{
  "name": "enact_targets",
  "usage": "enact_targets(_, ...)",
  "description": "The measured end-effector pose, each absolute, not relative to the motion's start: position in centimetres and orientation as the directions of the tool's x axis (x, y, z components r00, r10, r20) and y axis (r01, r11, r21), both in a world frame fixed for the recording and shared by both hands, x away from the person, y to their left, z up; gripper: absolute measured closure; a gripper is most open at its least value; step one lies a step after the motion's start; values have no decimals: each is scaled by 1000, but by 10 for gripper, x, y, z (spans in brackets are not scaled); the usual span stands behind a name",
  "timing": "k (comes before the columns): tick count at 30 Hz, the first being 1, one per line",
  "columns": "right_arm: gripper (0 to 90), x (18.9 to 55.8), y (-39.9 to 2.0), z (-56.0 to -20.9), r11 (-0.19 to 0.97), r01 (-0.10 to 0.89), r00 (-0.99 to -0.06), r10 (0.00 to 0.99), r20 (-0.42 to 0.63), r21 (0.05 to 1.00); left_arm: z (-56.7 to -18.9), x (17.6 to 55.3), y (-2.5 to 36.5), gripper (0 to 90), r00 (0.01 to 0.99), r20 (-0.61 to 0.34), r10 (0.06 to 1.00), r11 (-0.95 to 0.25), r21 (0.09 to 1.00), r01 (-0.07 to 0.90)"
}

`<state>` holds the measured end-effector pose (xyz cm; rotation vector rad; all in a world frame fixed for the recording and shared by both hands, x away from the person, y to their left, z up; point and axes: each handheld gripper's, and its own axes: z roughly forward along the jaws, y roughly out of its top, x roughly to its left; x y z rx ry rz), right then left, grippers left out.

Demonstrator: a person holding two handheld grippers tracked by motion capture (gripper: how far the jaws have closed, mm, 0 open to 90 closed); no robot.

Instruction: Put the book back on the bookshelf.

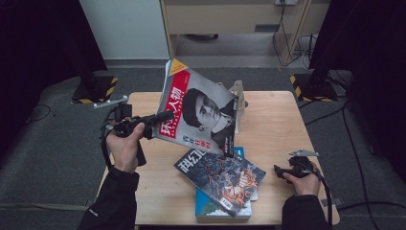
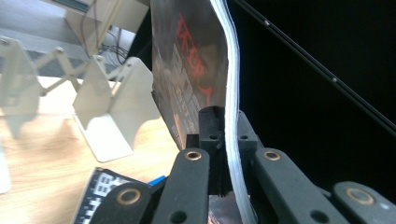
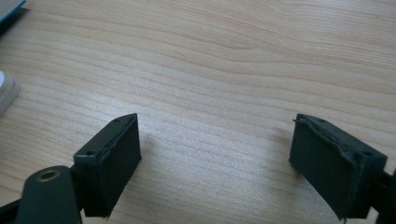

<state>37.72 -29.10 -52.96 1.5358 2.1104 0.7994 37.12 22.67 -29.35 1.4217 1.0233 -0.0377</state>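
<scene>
two magazines and a book are in play. your left claw (image 1: 165,116) is clamped on the lower edge of the red portrait magazine (image 1: 198,110), which stands tilted in the air just ahead of its tips; in the left gripper view the page edges (image 2: 232,116) run straight up between the jaws. beyond that claw stands a pale folding rack (image 2: 114,100), its slots holding nothing. below the raised magazine, the dark illustrated magazine (image 1: 220,175) lies flat on the blue book (image 1: 210,208). your right claw (image 3: 217,154) is spread wide with nothing between its pads, hovering over bare wooden counter (image 3: 210,60). grey carpet and black curtains surround the counter.
</scene>
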Motion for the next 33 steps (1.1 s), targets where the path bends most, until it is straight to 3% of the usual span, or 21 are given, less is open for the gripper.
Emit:
enact_targets(22,27,377,-289,-539,214,673,-302,953,-1,708,-279,373,293,858,510,-575,639,292,795,531)
enact_targets(33,25,377,-288,-539,210,673,-300,954,2,709,-271,379,323,858,450,-560,696,309,798,517)
